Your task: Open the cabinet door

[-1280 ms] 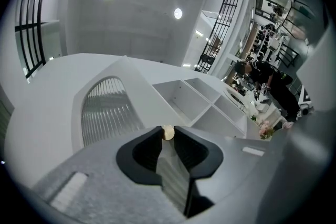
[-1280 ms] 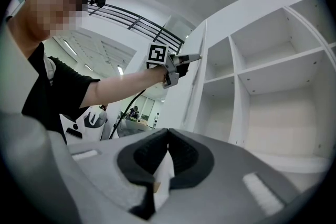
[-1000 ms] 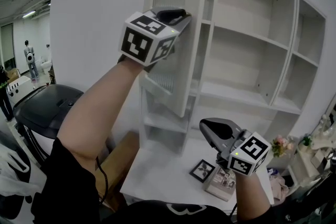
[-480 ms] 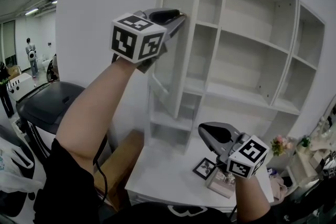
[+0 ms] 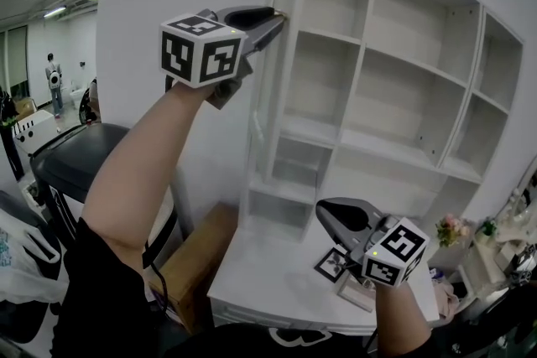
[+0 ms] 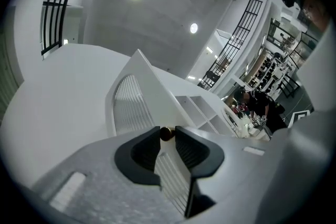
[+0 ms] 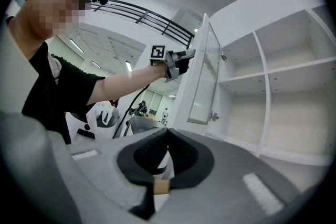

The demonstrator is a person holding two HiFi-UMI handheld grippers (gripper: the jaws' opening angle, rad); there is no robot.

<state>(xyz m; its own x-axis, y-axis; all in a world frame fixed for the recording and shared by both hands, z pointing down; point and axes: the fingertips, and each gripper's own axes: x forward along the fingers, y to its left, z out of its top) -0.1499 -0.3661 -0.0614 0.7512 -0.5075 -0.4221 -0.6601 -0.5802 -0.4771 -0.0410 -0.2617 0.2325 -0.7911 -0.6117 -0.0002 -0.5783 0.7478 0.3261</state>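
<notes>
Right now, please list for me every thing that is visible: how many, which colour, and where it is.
shelf unit: one, white, on the table against the wall.
cabinet door: one, white with a ribbed panel, swung open at the unit's left side.
knob: one, brass-coloured, on the door's edge.
table: one, white, under the unit.
picture frames: two, one black-edged and one pale, on the table by the right gripper.
box: one, brown, left of the table.
flowers: one bunch, pink, far right.
person: one, far off at the left.
left gripper: one, grey, tips on the knob; its jaws have just been opening.
right gripper: one, grey, shut with nothing in it, over the table.
</notes>
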